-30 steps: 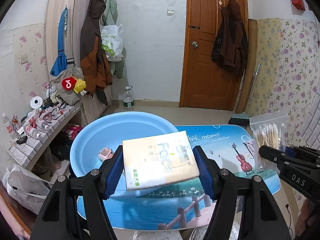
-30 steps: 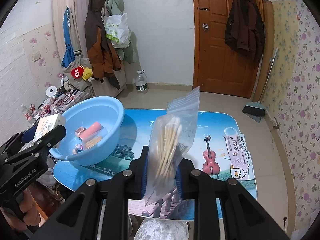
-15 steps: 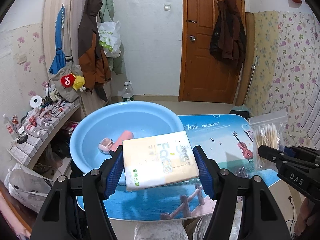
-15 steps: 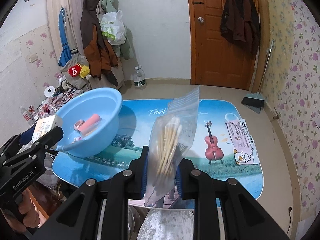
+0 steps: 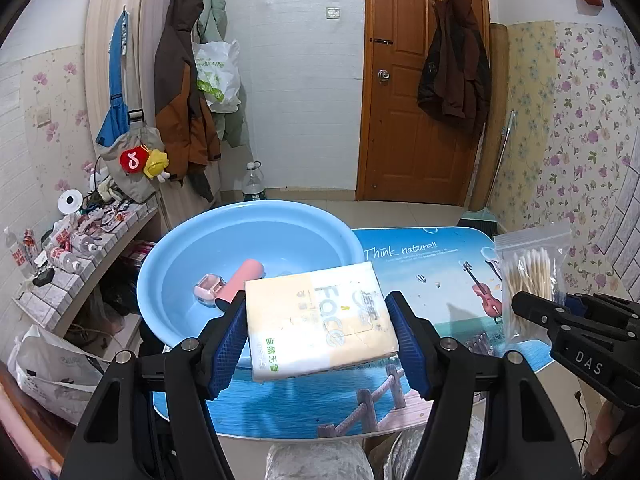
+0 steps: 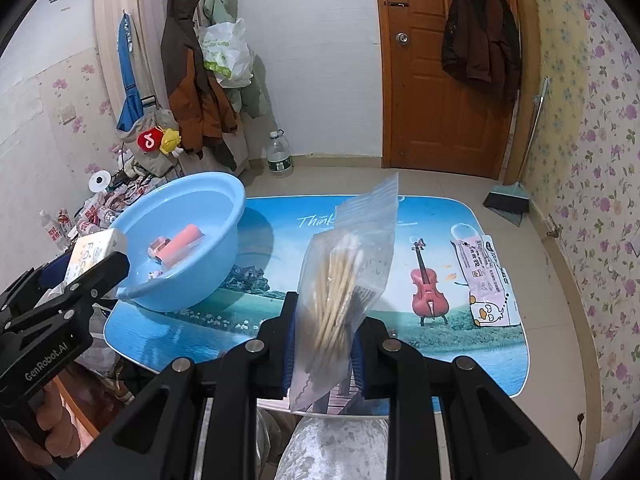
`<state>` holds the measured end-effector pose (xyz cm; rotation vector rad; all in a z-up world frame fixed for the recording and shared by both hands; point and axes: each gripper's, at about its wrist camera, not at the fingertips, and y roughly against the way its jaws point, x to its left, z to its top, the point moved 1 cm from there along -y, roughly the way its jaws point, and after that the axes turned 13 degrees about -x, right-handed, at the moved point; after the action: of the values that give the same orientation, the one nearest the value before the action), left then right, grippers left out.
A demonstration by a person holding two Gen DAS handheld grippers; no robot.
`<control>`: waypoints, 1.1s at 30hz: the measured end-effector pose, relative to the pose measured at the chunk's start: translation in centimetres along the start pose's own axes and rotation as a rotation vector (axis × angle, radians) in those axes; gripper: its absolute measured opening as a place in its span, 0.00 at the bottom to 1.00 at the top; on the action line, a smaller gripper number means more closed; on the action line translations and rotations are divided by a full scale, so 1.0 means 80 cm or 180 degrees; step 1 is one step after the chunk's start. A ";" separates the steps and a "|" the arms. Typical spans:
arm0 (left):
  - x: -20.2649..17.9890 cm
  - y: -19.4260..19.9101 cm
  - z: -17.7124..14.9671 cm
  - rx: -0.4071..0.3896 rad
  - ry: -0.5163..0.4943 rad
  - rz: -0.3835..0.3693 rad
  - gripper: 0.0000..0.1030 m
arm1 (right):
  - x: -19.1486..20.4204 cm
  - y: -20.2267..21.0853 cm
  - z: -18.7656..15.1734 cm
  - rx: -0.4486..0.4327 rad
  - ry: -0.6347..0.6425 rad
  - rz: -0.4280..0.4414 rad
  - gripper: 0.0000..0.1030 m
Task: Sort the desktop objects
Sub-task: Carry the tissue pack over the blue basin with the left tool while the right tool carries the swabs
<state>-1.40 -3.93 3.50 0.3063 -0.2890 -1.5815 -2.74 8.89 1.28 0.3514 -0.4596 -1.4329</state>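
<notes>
Little had changed over the last second: the left gripper (image 5: 318,334) still clamped the tissue pack (image 5: 320,320) near the blue basin (image 5: 248,216), the right gripper (image 6: 324,344) squeezed the cotton swab bag (image 6: 348,276) above the bench (image 6: 440,344); neither was dropped in yet.

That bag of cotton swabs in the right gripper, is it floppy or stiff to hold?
Probably floppy: the bag is thin clear plastic, and its empty top leans sideways above the right gripper. Likely light, being mostly slim sticks. The film may be slippery.

Each black hand-held gripper (image 5: 320,340) has blue ribbed pads and silver screws.
</notes>
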 end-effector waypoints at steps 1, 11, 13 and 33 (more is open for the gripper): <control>0.000 0.000 -0.001 -0.0001 0.0000 -0.0001 0.63 | 0.000 0.000 0.000 0.0000 0.0003 0.0000 0.23; 0.021 -0.004 0.013 -0.0064 -0.0038 0.0086 0.63 | 0.000 0.000 0.002 -0.0016 0.0015 0.0012 0.23; 0.028 -0.003 0.020 -0.0096 -0.0041 0.0119 0.63 | 0.004 -0.002 0.005 -0.0028 0.0022 0.0032 0.23; 0.098 -0.058 0.025 0.0017 0.0009 0.0281 0.63 | 0.071 -0.055 0.033 -0.0016 0.0260 0.0264 0.23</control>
<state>-6.68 -11.61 3.55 0.2960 -0.3007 -1.4933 -7.45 2.87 1.87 0.3812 -0.4000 -1.3340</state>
